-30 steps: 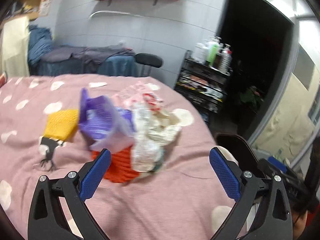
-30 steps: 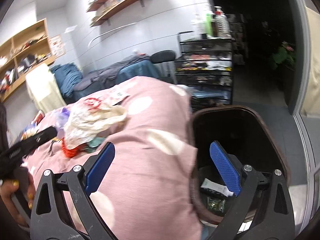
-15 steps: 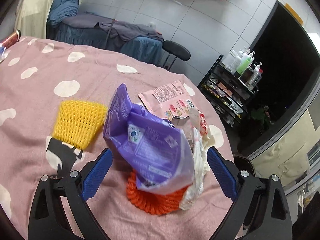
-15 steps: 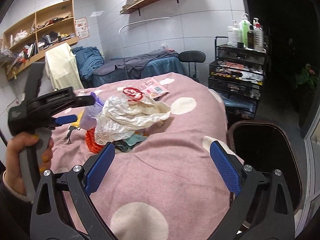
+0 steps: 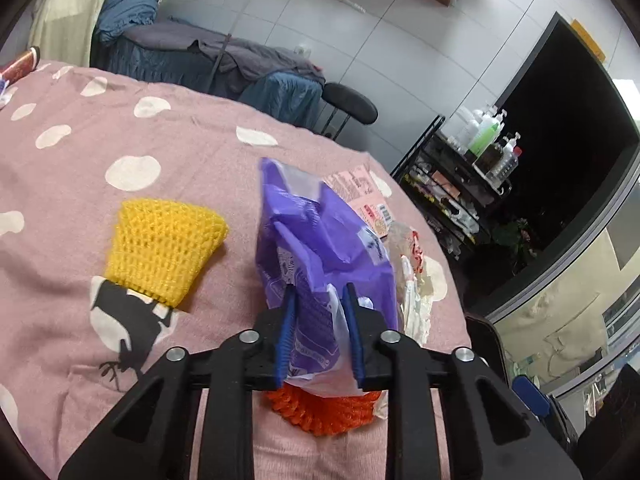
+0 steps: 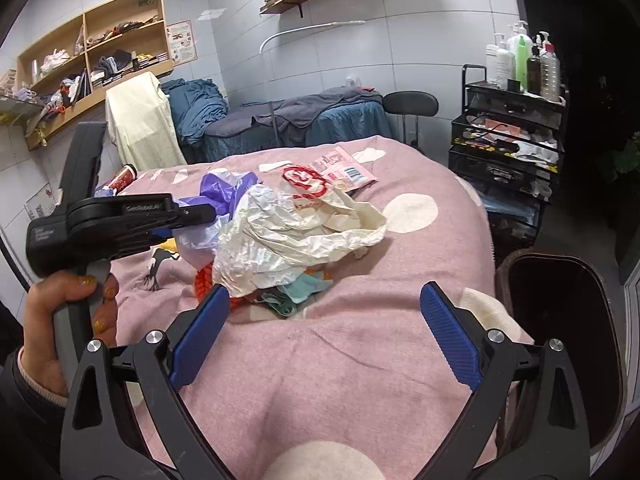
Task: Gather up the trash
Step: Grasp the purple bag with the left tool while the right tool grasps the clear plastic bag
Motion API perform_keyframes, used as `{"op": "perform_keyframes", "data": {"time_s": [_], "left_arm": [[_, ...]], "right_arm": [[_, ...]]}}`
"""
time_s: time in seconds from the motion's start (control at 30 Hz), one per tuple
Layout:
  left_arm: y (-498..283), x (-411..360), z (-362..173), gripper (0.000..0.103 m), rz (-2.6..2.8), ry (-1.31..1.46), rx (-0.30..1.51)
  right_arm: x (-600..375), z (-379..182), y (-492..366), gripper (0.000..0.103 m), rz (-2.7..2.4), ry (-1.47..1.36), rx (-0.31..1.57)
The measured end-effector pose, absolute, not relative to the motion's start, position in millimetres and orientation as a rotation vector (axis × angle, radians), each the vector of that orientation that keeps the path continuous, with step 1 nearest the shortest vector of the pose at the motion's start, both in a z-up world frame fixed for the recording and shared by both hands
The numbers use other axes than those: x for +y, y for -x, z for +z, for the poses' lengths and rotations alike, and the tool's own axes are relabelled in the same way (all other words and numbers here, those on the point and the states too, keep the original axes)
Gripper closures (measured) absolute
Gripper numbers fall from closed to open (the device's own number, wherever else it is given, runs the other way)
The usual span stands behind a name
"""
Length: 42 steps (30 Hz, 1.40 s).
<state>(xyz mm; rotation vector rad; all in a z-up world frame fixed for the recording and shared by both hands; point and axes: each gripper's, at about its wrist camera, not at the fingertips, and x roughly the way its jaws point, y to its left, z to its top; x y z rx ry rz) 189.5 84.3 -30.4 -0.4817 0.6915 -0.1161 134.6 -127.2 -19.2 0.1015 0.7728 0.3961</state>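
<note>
The left gripper (image 5: 320, 332) has just been closing, and its blue pads now pinch the near end of the crumpled purple plastic wrapper (image 5: 320, 240). That low hold on a gathered fold probably lets the whole limp wrapper come away in one lift. The wrapper stands up from the heap of trash on the pink bedspread with white spots (image 5: 120, 140), and its pinched end lies over an orange foam fruit net (image 5: 320, 412), so the net may drag along if the pads caught any of it. A yellow foam fruit net (image 5: 164, 252) lies apart to the left, and a pink printed packet (image 5: 360, 196) lies flat at the far side.

The right gripper (image 6: 324, 336) hangs with its jaws wide apart and nothing between them, above bare bedspread at the near edge of the heap. Just beyond it lie a crumpled white plastic bag with red print (image 6: 296, 232) and a teal scrap (image 6: 296, 292), likely its next pick. The black-lined trash bin (image 6: 560, 312) stands beside the bed at the right, close enough for short carries.
</note>
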Motion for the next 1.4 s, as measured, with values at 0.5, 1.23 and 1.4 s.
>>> {"op": "perform_keyframes", "data": {"time_s": [0.5,1.23,1.4], "left_arm": [[-130.8,102.9,-3.2,0.088,0.0,0.393,0.5],[-112.5,70.8,-15.8,0.088,-0.088,0.365,0.508],[-108.1,54.1,-10.5,0.088,-0.134,0.344,0.492]], "right_arm": [[-51.5,-33.4,-191.9,0.009,0.472,-0.065,0.887],[-127.7,-26.7,-182.0,0.092,0.333,-0.125,0.793],[-159.9,-15.8,-164.1,0.092,0.315,-0.172,0.76]]}}
